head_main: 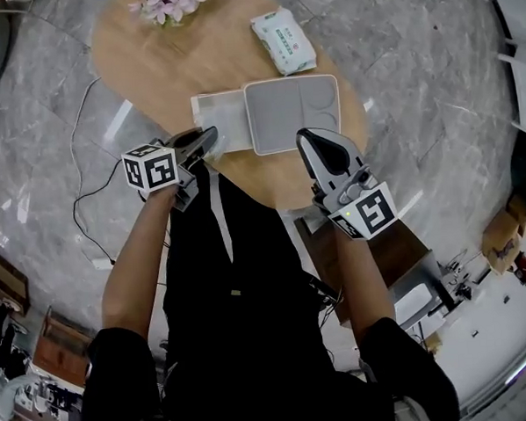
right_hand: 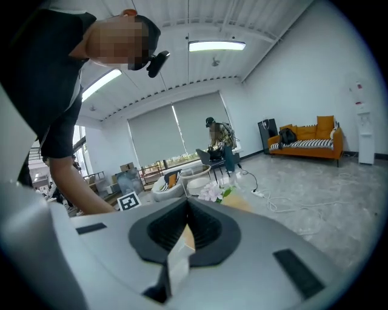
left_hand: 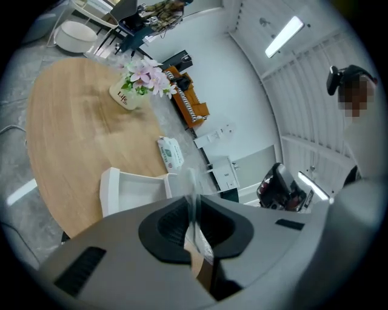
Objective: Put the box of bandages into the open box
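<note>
Pack on the table's far side, both of your grippers shut and empty

The white pack with green print (head_main: 282,41) (left_hand: 171,152) lies flat on the oval wooden table (head_main: 150,61), beyond the open white box (head_main: 293,116) (left_hand: 109,191) and apart from it. Both of your tools are well short of it. Your left gripper (head_main: 208,136) (left_hand: 193,206) has its jaws pressed together on nothing, its tip over the near left corner of the box. Your right gripper (head_main: 305,140) (right_hand: 187,209) is likewise closed and empty, at the near edge of the box's right half. A pot of pink flowers (head_main: 169,3) (left_hand: 140,83) stands at the table's far edge, left of the pack.
</note>
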Motion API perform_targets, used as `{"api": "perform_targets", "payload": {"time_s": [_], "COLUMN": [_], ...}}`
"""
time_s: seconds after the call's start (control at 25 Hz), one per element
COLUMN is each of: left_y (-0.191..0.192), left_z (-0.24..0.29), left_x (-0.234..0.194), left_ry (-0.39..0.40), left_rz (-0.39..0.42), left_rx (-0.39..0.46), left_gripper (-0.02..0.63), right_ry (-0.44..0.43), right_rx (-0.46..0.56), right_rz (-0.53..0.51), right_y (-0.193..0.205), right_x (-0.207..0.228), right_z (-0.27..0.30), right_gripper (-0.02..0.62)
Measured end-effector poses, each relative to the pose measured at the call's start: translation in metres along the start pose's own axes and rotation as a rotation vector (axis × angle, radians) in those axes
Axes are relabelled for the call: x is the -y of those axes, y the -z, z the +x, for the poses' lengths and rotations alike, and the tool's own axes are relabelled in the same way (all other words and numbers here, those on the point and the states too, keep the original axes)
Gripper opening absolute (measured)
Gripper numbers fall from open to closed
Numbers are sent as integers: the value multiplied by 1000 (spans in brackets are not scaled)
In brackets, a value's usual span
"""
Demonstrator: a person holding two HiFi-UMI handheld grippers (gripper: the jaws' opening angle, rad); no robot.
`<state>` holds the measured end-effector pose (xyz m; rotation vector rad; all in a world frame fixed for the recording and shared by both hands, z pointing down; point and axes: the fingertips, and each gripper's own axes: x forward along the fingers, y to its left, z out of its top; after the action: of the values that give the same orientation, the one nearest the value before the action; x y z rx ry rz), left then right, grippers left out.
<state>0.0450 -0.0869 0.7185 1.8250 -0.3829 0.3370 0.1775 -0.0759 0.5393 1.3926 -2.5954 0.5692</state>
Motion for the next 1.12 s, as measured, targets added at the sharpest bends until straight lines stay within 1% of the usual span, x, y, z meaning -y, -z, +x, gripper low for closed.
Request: {"api": "perform_targets", "payload": {"time_s": [0.12,0.28,0.52,0.8,1.12], "left_y": [6,19,42,48,60], "left_z": [21,43,70,94,110], "left_x": [-25,-48,-63,-70,-78], "left_ry": [-69,-130,-181,-222,-267], "left_rz": [-35,-52,-58,-58,-13], "left_rx": [-30,-99,-200,-243,-302], "left_gripper": [35,35,35,35,35], "right_ry": [-11,-26,-18,-5,10], "right_rx": [1,6,-7,11,31], "right_rz": [-1,8,33,68,87], "right_y": [10,17,39,46,49], "right_x": [8,12,19,23,25], "right_z": [7,6,-5,-14,-22], "right_gripper": [11,11,11,11,12]}}
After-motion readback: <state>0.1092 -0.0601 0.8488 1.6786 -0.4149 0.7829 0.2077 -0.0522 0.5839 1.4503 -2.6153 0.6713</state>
